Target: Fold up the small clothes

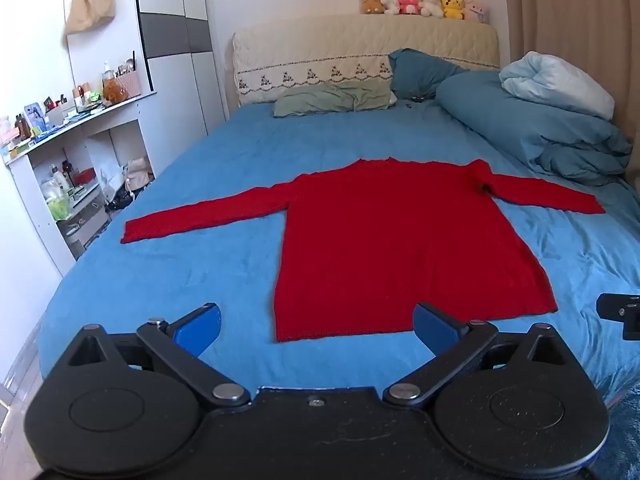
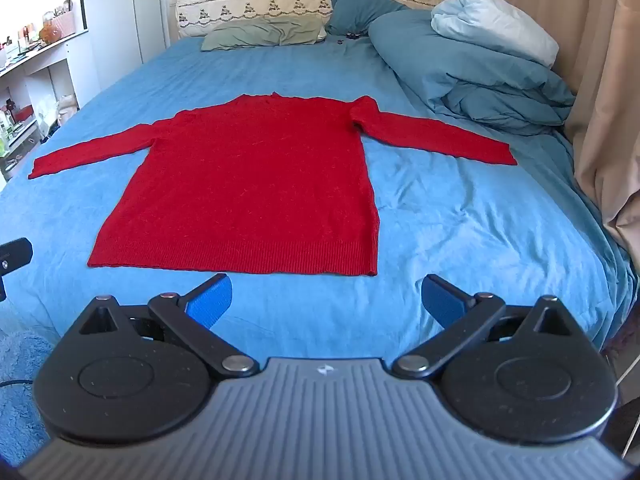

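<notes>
A red knitted sweater (image 1: 384, 240) lies flat on the blue bed sheet (image 1: 208, 272), both sleeves spread out sideways, hem toward me. It also shows in the right wrist view (image 2: 256, 184). My left gripper (image 1: 316, 326) is open and empty, held above the bed's near edge just short of the hem's left part. My right gripper (image 2: 326, 300) is open and empty, just short of the hem's right corner. Part of the right gripper (image 1: 622, 314) shows at the edge of the left wrist view.
A rolled blue duvet (image 1: 536, 128) with a pale blanket lies at the bed's far right. Pillows (image 1: 332, 98) and a cream headboard (image 1: 360, 48) are at the far end. A cluttered white shelf unit (image 1: 68, 160) stands left of the bed. Curtains (image 2: 600, 80) hang on the right.
</notes>
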Demonstrator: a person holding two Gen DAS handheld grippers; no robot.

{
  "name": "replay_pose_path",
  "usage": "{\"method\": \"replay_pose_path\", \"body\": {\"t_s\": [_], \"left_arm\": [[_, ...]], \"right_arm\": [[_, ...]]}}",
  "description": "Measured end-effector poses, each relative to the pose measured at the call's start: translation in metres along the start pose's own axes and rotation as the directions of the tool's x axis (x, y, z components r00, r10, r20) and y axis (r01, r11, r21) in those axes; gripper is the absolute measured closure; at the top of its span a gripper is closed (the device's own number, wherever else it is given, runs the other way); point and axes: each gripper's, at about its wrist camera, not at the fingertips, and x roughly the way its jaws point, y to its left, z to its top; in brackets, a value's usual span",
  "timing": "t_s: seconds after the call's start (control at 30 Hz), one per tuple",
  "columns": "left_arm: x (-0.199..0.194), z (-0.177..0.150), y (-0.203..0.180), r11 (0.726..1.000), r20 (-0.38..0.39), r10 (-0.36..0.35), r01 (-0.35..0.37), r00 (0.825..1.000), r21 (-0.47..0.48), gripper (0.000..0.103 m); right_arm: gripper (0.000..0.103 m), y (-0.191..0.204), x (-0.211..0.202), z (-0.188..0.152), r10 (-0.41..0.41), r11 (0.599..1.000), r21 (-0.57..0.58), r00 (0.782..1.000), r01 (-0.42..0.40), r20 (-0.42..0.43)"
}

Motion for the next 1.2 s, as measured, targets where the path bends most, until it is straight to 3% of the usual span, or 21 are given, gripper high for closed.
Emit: {"method": "replay_pose_path", "body": {"t_s": [0.07, 0.3, 1.2], "left_arm": [[-0.0069, -0.0038, 0.0040, 1.000, 0.048, -0.006, 0.006, 0.999, -0.007, 0.000], [-0.0064, 0.0005, -0.0035, 1.000, 0.024, 0.023, -0.023, 0.999, 0.019, 0.000], [-0.0085, 0.0011, -0.0023, 1.000, 0.028, 0.005, -0.006, 1.000, 0.012, 0.000]], "right_arm": [[0.000, -0.0003, 0.0005, -0.0004, 0.000, 1.000, 0.000, 1.000, 0.000, 0.001], [0.000, -0.0058, 0.0044, -0.0024, 0.008, 1.000, 0.002, 1.000, -0.008, -0.004], [0.000, -0.0022, 0.0027, -0.0061, 0.015, 1.000, 0.014, 1.000, -0.015, -0.008]]}}
